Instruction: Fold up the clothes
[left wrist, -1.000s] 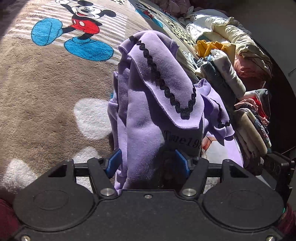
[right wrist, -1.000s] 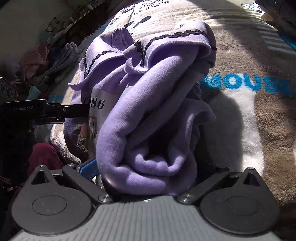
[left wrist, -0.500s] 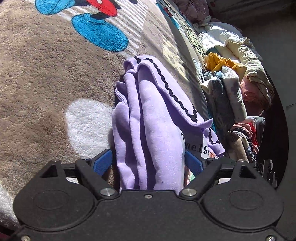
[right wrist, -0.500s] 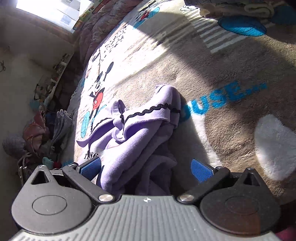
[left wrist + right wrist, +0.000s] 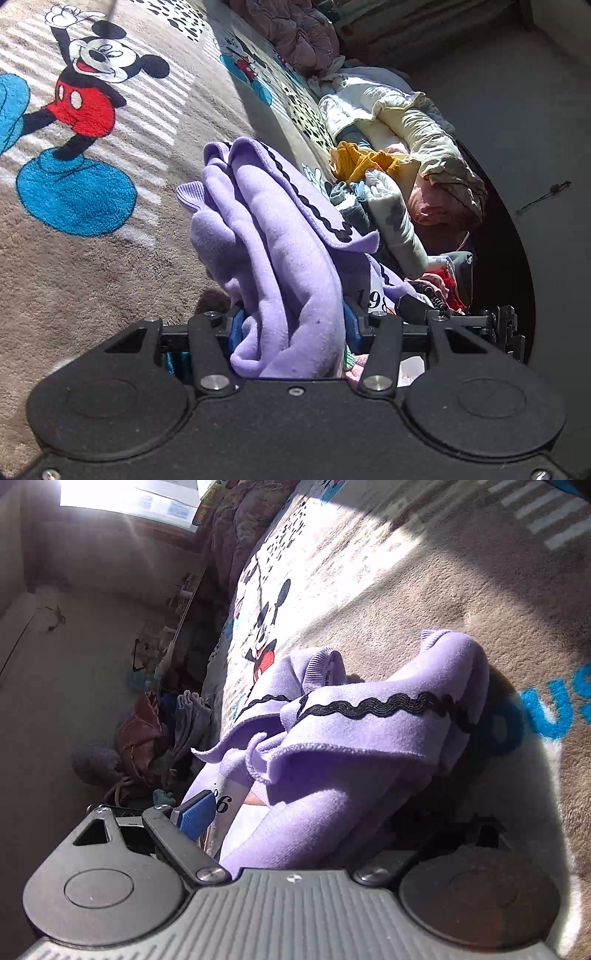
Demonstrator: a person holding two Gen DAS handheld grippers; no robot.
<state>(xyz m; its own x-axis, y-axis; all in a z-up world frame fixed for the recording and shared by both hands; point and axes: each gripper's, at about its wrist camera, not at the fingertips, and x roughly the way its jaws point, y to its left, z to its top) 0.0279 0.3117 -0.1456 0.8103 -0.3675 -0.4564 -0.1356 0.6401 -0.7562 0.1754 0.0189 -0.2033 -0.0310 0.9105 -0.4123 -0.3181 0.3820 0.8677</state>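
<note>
Closing on the bunched purple sweatshirt (image 5: 280, 236), the left hand-held gripper (image 5: 291, 326) already pinches it. The right hand-held gripper (image 5: 325, 823), jaws apart and narrowing, straddles its other end. Grabbing loose layers unevenly could spill the folds onto the bed's blanket (image 5: 92, 258).

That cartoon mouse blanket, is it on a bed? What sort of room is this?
Probably a bedroom: the plush mouse blanket covers a bed-like surface, a clothes pile lies along its edge, and a sunlit window sits behind.

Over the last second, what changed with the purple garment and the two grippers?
The left gripper opened half a second ago and is now closing on the purple garment again. The right gripper, open half a second ago, has come closer and is closing around the bundle. The garment stays bunched on the blanket; the clothes pile is unchanged.
</note>
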